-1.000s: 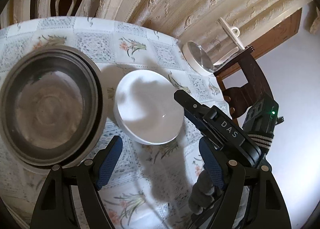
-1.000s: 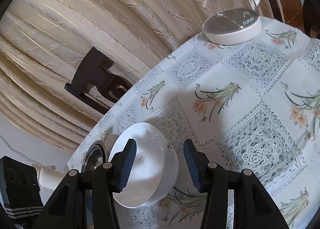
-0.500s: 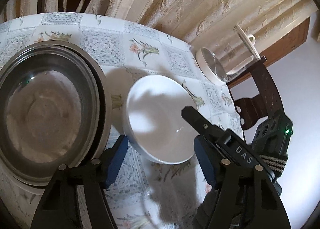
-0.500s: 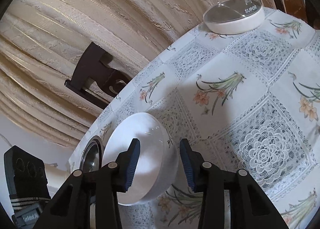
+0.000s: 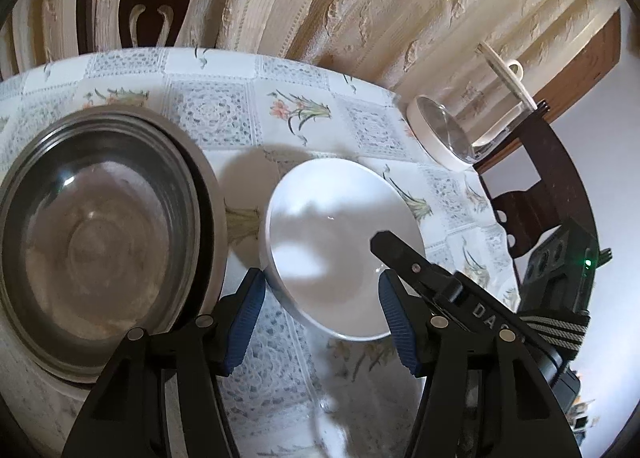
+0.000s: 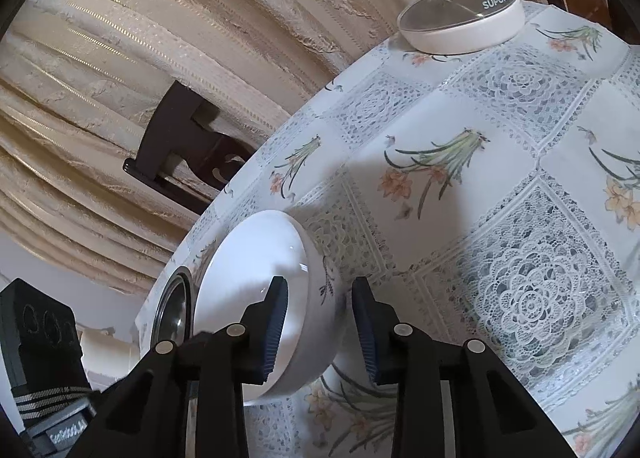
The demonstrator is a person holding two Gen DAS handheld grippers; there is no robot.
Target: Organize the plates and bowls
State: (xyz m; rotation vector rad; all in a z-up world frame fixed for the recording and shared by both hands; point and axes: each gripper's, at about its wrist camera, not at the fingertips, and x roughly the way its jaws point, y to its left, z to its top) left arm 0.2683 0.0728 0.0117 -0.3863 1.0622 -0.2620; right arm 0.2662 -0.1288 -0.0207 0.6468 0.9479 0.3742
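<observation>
Your right gripper [image 6: 320, 322] now straddles the near wall of the white bowl [image 6: 256, 282]: one blue pad sits inside the rim, the other outside, with a gap still visible between the outer pad and the bowl's side, so it stands open around the rim rather than clamped. A second ago those pads were further back and spread wider; they have moved in and narrowed since then. In the right wrist view the bowl fills the lower centre-left of the frame, resting on the floral tablecloth [image 6: 480, 185] of the table.

Your left gripper [image 5: 322, 312] is open, its blue pads wide apart at the bottom of the left wrist frame. It has come closer: the white bowl [image 5: 332, 242] appears larger and lower than before, and its near rim now lies between the two pads, with the left pad just beside the rim. The right gripper's black finger [image 5: 404, 258] reaches over the bowl's right edge in that view.

Just left of the bowl sits the dark metal bowl [image 5: 100, 242], nested on a pale plate [image 5: 216, 258], close to the white bowl but not touching it. A glass kettle [image 5: 452, 133] on a white base stands at the far table edge, upper right of the left wrist frame.
</observation>
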